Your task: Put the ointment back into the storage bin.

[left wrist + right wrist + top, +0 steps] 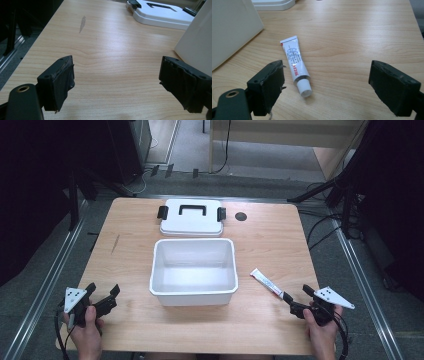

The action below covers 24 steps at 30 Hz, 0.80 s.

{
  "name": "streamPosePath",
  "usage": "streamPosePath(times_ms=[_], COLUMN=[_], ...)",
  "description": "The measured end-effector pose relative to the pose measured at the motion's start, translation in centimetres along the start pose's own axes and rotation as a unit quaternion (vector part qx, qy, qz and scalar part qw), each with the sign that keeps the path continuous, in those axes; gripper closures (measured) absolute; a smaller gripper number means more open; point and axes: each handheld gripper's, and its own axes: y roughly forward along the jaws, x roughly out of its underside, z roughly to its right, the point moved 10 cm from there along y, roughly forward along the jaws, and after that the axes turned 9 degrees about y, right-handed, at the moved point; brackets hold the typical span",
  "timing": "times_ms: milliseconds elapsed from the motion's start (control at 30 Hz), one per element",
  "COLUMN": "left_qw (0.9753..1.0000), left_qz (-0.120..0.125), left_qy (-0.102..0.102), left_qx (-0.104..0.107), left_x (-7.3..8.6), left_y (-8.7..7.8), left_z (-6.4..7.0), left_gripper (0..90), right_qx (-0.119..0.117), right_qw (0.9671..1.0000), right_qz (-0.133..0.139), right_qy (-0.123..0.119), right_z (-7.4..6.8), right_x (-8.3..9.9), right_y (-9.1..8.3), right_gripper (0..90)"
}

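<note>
Pale wood-grain laminate is covering the table [270,245], smooth and matte, with a grey scuff [82,23] showing toward its far left and a small dark round hole [241,216] near the far edge. Dark floor and black stands are surrounding it.

At the middle a white plastic bin [193,292] is sitting open, rectangular with rounded corners and a glossy inside. Just beyond it, its flat white lid [191,222] is lying on the table, carrying a black handle and a black latch at each end.

A slim white tube [267,284] with red and blue print is lying flat on the wood to the right of the bin, apart from it. Its long axis is running diagonally: the crimped flat end is pointing toward the bin's far side, the ribbed white screw cap [304,89] toward the person's right hand.

The left gripper [103,298] is resting near the front left corner, its black jaws spread wide over bare wood. The right gripper [325,86] is also gaping wide, empty, its jaws standing either side of the tube's cap end without touching it.
</note>
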Motion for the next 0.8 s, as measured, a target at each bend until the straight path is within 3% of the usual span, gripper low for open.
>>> streamPosePath(times_ms=[300, 467, 567, 600, 667, 800], left_qw=[1.0, 0.9999, 0.9999, 0.9999, 0.9999, 0.9998], left_qz=[-0.004, -0.002, -0.001, -0.003, -0.004, -0.007], left_qy=[0.008, 0.01, 0.011, 0.011, 0.011, 0.013], left_qx=[0.002, 0.005, 0.009, 0.011, 0.011, 0.011], left_x=[0.04, 0.05, 0.09, 0.11, 0.13, 0.16], left_y=[0.04, -0.03, -0.13, -0.11, -0.1, -0.07], left_z=[0.17, 0.29, 0.44, 0.47, 0.49, 0.51], left_gripper=[13.3, 13.3, 13.2, 13.2, 13.2, 13.3], right_qx=[0.007, 0.012, 0.025, 0.035, 0.036, 0.054], right_qw=[0.9998, 0.9981, 0.9943, 0.9901, 0.9885, 0.9723], right_qz=[-0.017, -0.057, -0.093, -0.124, -0.134, -0.21], right_qy=[-0.005, -0.021, -0.047, -0.055, -0.059, -0.089], right_z=[0.03, -0.02, -0.27, -0.35, -0.48, -0.88], right_x=[0.24, 0.43, 0.29, 0.31, 0.32, 0.56], right_y=[0.22, 0.35, 0.29, 0.28, 0.3, 0.51], right_gripper=[17.3, 17.2, 17.8, 18.9, 18.9, 18.8])
